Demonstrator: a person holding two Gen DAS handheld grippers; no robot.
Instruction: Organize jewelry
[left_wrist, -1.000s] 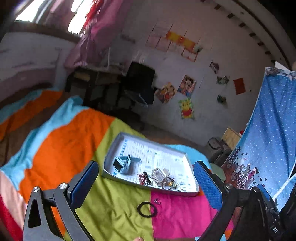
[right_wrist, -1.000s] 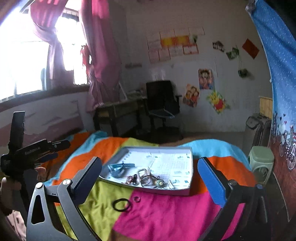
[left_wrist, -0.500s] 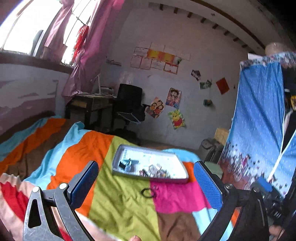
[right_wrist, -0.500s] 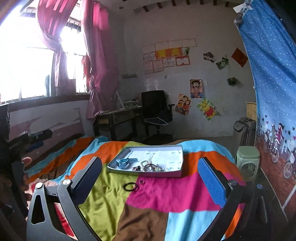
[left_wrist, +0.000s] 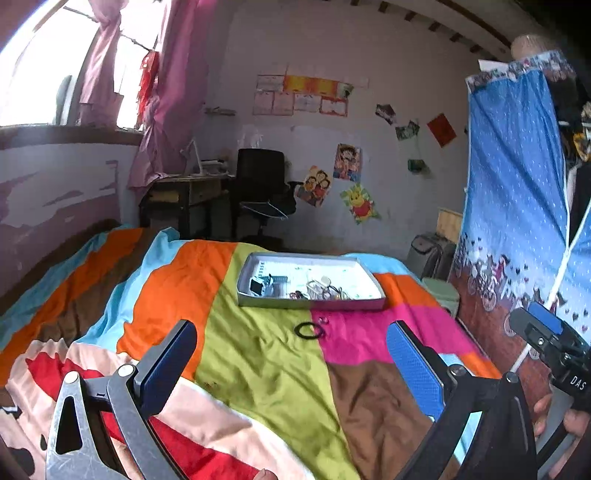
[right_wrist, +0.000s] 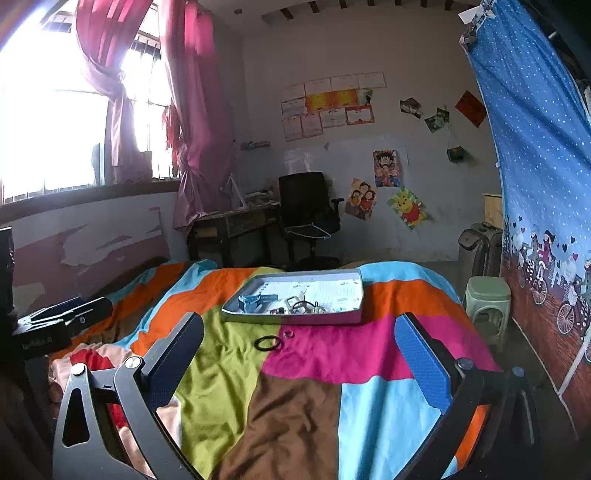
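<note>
On the bedspread (right_wrist: 236, 373) — jewelry tray (right_wrist: 295, 317); each hand-held gripper (left_wrist: 291, 365) (right_wrist: 299, 354) wide, empty.

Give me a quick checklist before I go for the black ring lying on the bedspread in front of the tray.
1. Left claw open and empty: ok.
2. Right claw open and empty: ok.
3. Black ring in plain sight on the bedspread, outside the tray: ok.
4. Small clear ring lies close beside it, apart or touching: cannot tell.
5. Either claw near the black ring: not ok, both are well short of it.
6. Free space in the tray for it: ok, its right part looks bare.
</note>
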